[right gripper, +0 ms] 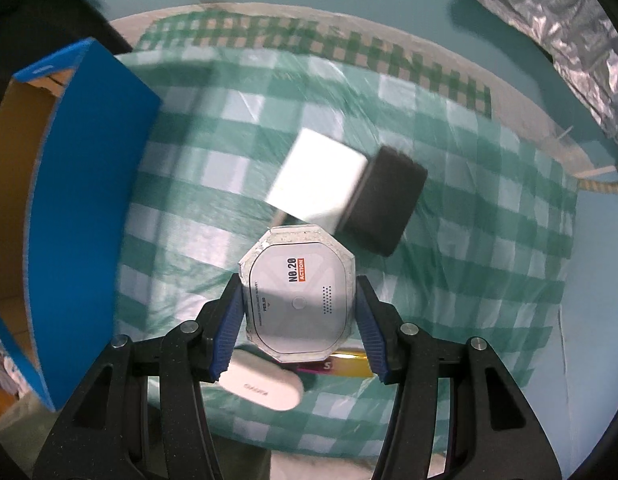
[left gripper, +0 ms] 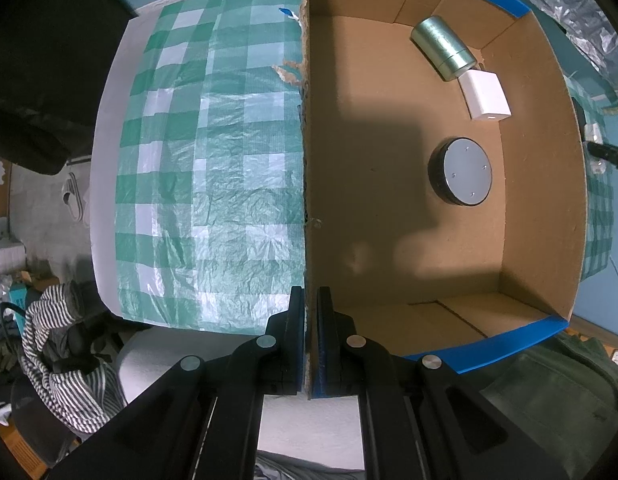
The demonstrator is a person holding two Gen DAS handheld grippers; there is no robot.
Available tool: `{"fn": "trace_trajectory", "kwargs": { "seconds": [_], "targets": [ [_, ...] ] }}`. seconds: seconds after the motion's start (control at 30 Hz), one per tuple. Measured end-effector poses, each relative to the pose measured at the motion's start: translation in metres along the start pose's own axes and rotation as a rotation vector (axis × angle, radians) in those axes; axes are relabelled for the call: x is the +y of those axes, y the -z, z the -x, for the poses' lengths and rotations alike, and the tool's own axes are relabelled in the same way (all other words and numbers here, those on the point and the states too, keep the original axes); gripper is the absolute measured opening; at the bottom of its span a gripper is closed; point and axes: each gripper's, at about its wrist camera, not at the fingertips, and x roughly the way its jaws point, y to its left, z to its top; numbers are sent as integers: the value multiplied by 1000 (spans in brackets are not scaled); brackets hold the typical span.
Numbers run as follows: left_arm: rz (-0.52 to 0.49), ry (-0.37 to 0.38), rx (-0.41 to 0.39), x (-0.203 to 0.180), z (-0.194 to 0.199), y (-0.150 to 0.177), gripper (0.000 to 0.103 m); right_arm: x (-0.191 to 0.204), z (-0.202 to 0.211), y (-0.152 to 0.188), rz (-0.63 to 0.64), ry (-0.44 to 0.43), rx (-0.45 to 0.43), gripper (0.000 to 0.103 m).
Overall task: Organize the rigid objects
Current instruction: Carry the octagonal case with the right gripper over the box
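Grey octagonal plastic device [right gripper: 299, 300] clamped by side edges in right gripper [right gripper: 299, 308]; slip risked. Brown cardboard box wall [left gripper: 307, 160] pinched in shut left gripper [left gripper: 307, 340].

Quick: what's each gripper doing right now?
Left gripper: shut on the cardboard box wall.
Right gripper: shut on the octagonal case.

Blurred by motion in the right wrist view: white cube [right gripper: 317, 178], black block [right gripper: 383, 204] touching it, checkered cloth [right gripper: 469, 240]. Partly hidden under the octagonal case [right gripper: 299, 300]: white oval case [right gripper: 265, 386], its print too small to read, and yellow-and-magenta packet [right gripper: 341, 366]. Cut off at the left edge: blue cardboard box [right gripper: 89, 208]. Small print along the octagonal case's rim unreadable. Silver foil [left gripper: 569, 12] cropped at the left wrist view's top right.
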Motion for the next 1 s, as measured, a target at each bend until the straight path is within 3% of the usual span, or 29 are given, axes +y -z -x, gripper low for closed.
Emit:
{"fn": "trace_trajectory", "kwargs": {
  "seconds": [0.5,1.0],
  "targets": [
    [6,0,4,2,-3,4,6,55,62,-33,145,-49,-94,54],
    [1,0,5,2,-3,4,6,143,63,-56,324,-80,-108,54]
  ]
}}
